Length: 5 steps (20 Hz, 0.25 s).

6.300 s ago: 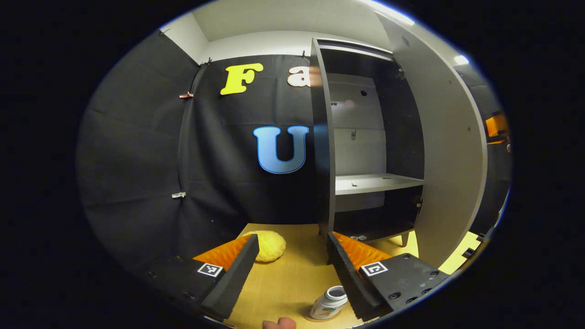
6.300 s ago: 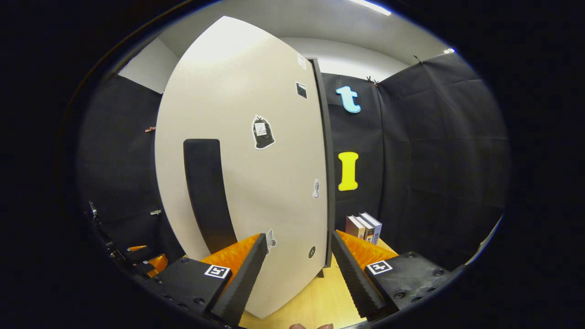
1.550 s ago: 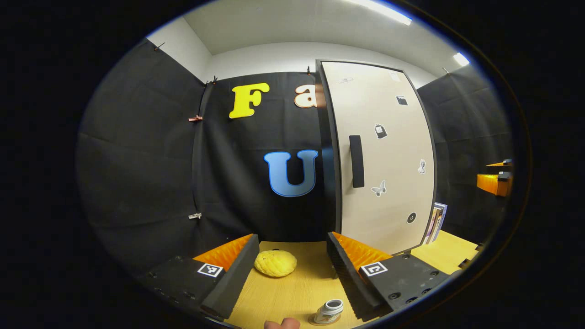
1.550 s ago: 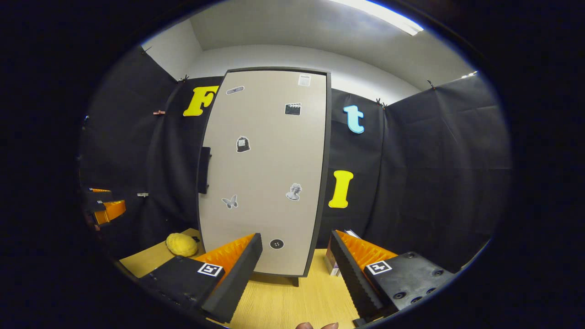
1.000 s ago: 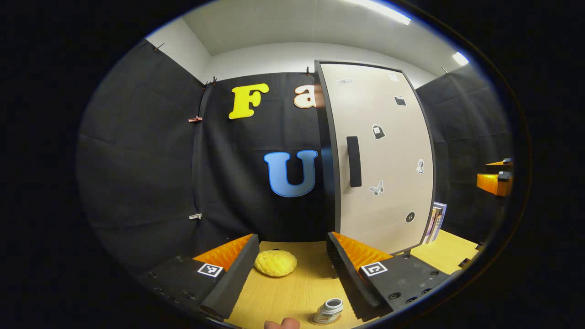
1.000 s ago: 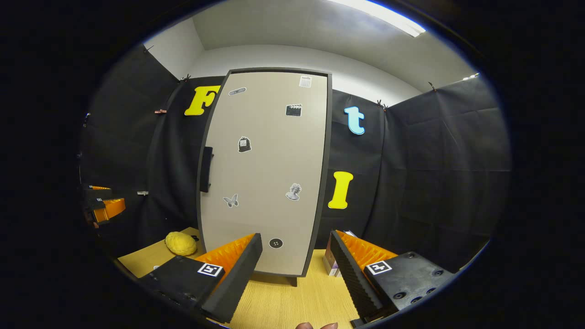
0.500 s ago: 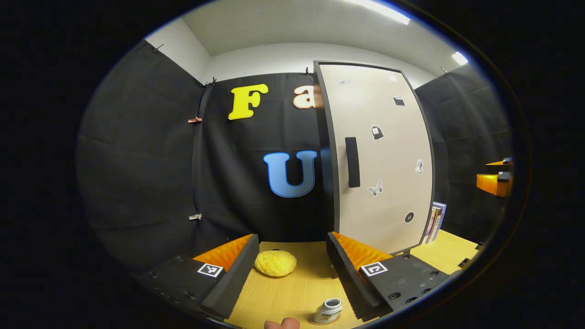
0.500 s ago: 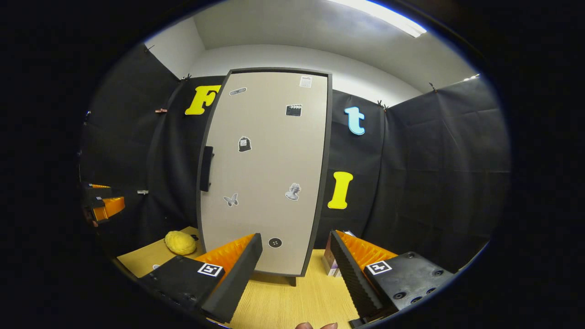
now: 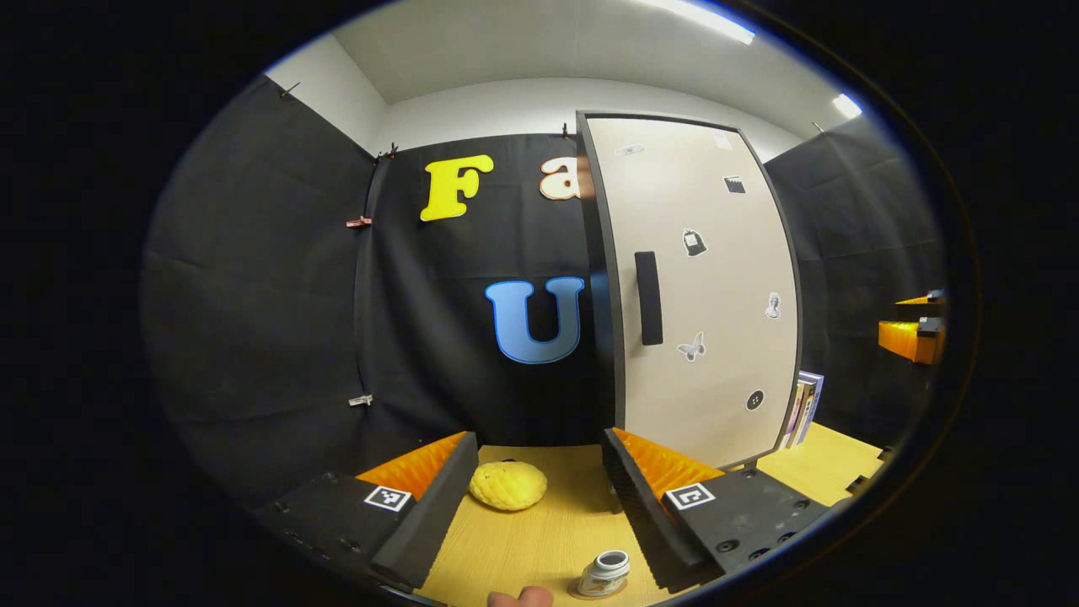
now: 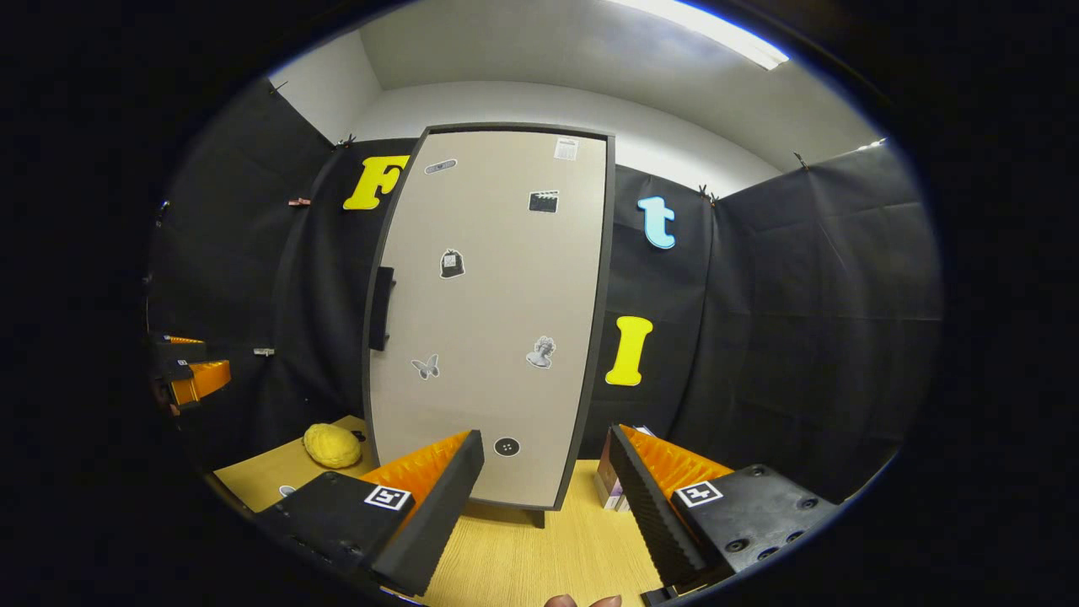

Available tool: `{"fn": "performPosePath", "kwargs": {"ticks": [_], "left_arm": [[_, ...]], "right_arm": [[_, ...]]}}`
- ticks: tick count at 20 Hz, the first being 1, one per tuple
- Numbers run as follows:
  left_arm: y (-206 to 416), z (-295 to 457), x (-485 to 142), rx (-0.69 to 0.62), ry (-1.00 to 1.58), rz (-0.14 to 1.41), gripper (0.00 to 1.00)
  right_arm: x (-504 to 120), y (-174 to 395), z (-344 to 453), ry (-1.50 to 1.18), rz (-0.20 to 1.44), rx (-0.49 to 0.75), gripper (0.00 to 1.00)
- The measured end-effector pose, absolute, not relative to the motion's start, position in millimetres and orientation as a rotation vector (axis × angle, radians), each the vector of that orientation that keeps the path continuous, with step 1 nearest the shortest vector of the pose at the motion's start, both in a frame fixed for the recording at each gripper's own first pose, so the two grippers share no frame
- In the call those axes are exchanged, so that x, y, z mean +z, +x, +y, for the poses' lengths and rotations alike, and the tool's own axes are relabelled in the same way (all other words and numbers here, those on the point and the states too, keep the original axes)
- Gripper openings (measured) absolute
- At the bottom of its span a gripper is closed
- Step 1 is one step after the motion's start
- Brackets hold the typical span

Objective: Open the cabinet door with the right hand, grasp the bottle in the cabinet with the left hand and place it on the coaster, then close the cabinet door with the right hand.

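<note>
The tall cabinet's pale door [image 9: 704, 287] [image 10: 489, 312] is closed, its dark handle [image 9: 647, 298] [image 10: 380, 308] on the left edge. A small white bottle [image 9: 605, 572] stands on a round coaster [image 9: 582, 593] on the wooden table, just left of my left gripper's right finger. My left gripper [image 9: 533, 506] hovers open over the table with nothing between its fingers. My right gripper [image 10: 546, 497] is open too, back from the door's lower part and touching nothing. The right gripper [image 9: 910, 335] also shows far right in the left gripper view, and the left gripper [image 10: 192, 373] far left in the right gripper view.
A yellow bumpy sponge-like lump [image 9: 507, 486] [image 10: 332, 445] lies on the table [image 9: 523, 548] left of the cabinet. Several books [image 9: 803, 409] [image 10: 609, 480] stand to the cabinet's right. A fingertip [image 9: 518, 597] shows at the bottom edge.
Over six seconds the door swung from wide open to closed. The bottle has stayed on the coaster. In the last second both grippers only drifted slightly back.
</note>
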<state>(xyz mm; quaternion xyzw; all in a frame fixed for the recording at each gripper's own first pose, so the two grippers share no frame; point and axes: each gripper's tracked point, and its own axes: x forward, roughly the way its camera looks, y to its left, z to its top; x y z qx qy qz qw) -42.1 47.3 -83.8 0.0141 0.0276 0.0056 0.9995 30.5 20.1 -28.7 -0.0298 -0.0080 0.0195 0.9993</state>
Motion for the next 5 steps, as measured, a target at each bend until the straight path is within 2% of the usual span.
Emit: {"fn": "performPosePath", "kwargs": {"ticks": [5], "left_arm": [[-40.7,46.5,-84.8,0.016,0.031,0.059,0.94]], "right_arm": [[-31.2,34.3,19.6,-0.055,-0.012,0.040,0.97]]}}
